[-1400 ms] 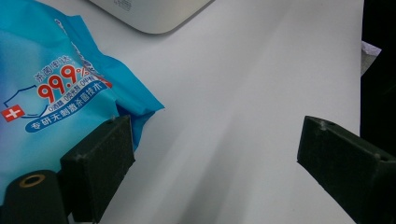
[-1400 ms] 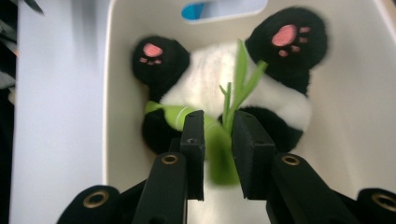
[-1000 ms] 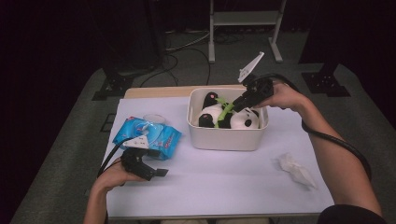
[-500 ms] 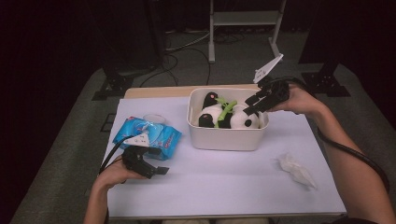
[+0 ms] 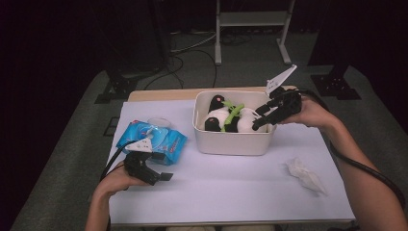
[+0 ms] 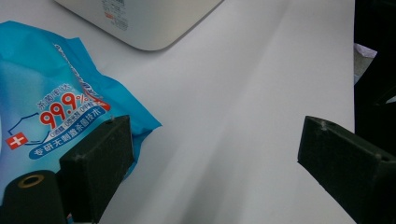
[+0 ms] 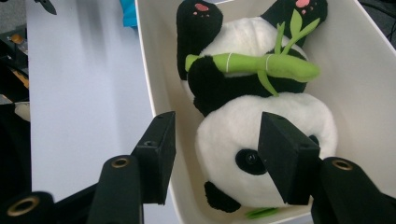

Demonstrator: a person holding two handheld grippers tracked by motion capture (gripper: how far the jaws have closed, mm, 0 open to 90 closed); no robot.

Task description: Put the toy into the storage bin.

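- White-and-black plush panda (image 7: 261, 154) lies in the cream bin (image 5: 231, 142) at upper centre of the high view, green bamboo stalk (image 7: 254, 65) across its belly.
- Right hand-held gripper (image 5: 269, 115) sits at the bin's right rim, released: jaws have just been opening, nothing pinched. In the right gripper view they straddle the bin's near wall, one outside, one over the panda's head.
- Left hand-held gripper (image 5: 161, 177), lower left of the high view, rests on the counter (image 5: 240, 187) just beside the blue wipes pack (image 5: 151, 139); jaws wide apart, gripping nothing.
- Versus a second ago: right hand-held gripper has shifted from over the panda to the bin's right edge and spread its jaws; left one unchanged; panda looks unmoved.
- Doing the step well, my read: this looks like letting go after placing the panda, so lift clear before drawing back; don't snag the rim or plush.
- Keep the inner jaw off the bamboo, or the toy could be dragged back out.
- Crumpled tissue (image 5: 305, 174), lower right, is well apart.
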